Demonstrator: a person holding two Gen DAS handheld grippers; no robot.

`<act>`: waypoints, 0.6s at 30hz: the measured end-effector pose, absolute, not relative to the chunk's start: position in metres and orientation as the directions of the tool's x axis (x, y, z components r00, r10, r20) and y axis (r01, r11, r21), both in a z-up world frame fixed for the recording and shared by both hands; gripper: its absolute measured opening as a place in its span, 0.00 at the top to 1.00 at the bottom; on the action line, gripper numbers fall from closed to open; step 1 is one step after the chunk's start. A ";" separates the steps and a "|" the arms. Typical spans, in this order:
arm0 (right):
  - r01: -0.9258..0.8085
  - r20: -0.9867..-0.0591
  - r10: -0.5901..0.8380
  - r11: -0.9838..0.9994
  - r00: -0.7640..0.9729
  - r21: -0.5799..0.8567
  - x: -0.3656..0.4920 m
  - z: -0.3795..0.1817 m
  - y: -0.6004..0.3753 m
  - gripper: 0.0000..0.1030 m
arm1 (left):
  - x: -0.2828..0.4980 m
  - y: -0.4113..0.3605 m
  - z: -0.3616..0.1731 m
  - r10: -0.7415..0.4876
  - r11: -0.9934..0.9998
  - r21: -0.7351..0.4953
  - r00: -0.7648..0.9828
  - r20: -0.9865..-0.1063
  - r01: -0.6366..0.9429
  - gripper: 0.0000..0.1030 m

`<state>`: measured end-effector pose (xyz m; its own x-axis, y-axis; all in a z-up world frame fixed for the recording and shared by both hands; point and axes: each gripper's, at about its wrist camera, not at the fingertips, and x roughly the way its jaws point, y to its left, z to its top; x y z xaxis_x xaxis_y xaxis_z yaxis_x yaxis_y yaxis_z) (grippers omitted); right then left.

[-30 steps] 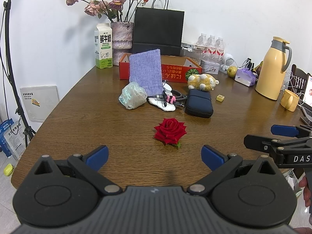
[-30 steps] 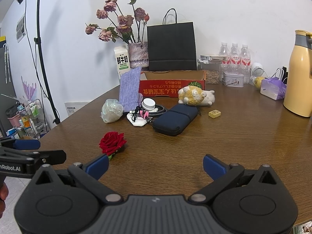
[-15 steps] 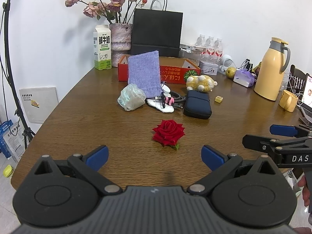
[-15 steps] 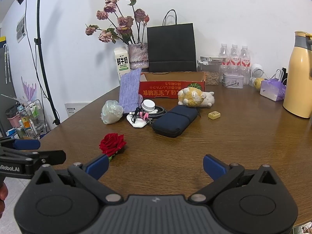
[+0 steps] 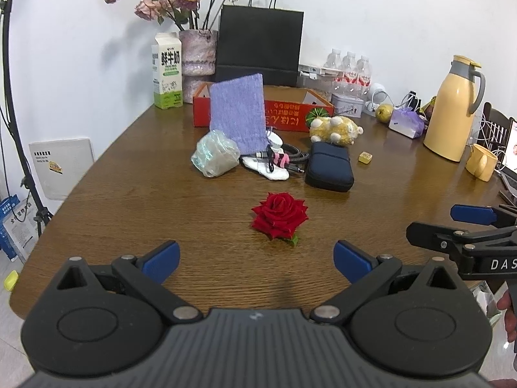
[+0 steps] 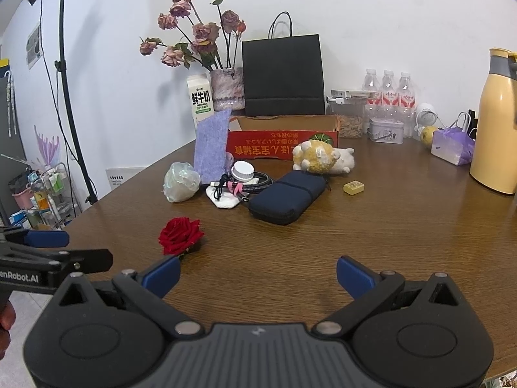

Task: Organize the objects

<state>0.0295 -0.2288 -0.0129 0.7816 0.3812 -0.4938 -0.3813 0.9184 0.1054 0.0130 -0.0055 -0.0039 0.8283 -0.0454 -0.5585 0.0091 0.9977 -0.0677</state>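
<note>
A red rose head (image 5: 279,216) (image 6: 180,235) lies on the wooden table (image 5: 129,200), just ahead of my left gripper (image 5: 257,262), which is open and holds nothing. My right gripper (image 6: 258,277) is open too, with the rose off its left fingertip. Farther back sit a dark blue zip case (image 5: 329,170) (image 6: 287,195), a crumpled clear bag (image 5: 215,157) (image 6: 181,181), a white lump with cables (image 5: 274,165) (image 6: 237,187), a purple cloth (image 5: 237,117) (image 6: 211,147), a yellow plush toy (image 5: 334,130) (image 6: 320,158) and a red cardboard box (image 5: 292,114) (image 6: 281,140).
A milk carton (image 5: 167,71), a vase of dried roses (image 5: 197,52) and a black paper bag (image 5: 260,47) stand along the back wall. At the right are water bottles (image 6: 389,92), a yellow thermos (image 5: 452,108), a yellow mug (image 5: 483,161) and a small yellow block (image 5: 365,157).
Both grippers have eased back and down slightly, so the objects sit a little farther off. Nothing on the table has moved.
</note>
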 end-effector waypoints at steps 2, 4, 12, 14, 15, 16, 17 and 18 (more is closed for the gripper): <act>-0.379 -0.497 0.379 0.919 0.781 0.105 0.033 -0.017 -0.231 0.00 | 0.020 -0.007 -0.009 -0.051 0.998 -0.069 0.821 -0.569 0.014 0.00; -0.375 -0.503 0.376 0.921 0.778 0.108 0.038 -0.021 -0.233 0.00 | 0.027 -0.008 -0.013 -0.055 0.997 -0.082 0.818 -0.573 0.010 0.00; -0.364 -0.528 0.372 0.923 0.763 0.125 0.064 -0.040 -0.243 0.00 | 0.057 -0.017 -0.026 -0.064 0.996 -0.093 0.804 -0.591 0.011 0.00; -0.359 -0.535 0.371 0.924 0.760 0.130 0.073 -0.044 -0.246 0.00 | 0.065 -0.019 -0.028 -0.058 0.996 -0.087 0.805 -0.590 0.007 0.00; -0.357 -0.537 0.369 0.925 0.759 0.131 0.077 -0.046 -0.248 0.00 | 0.068 -0.020 -0.028 -0.052 0.997 -0.083 0.808 -0.587 0.004 0.00; -0.356 -0.539 0.368 0.925 0.758 0.131 0.081 -0.048 -0.249 0.00 | 0.072 -0.022 -0.029 -0.047 0.997 -0.079 0.811 -0.583 0.001 0.00; -0.355 -0.540 0.366 0.926 0.758 0.131 0.084 -0.048 -0.250 0.00 | 0.076 -0.023 -0.029 -0.043 0.997 -0.075 0.812 -0.582 -0.001 0.01; -0.354 -0.541 0.365 0.926 0.757 0.130 0.087 -0.049 -0.251 0.00 | 0.079 -0.025 -0.029 -0.040 0.997 -0.072 0.813 -0.581 -0.002 0.01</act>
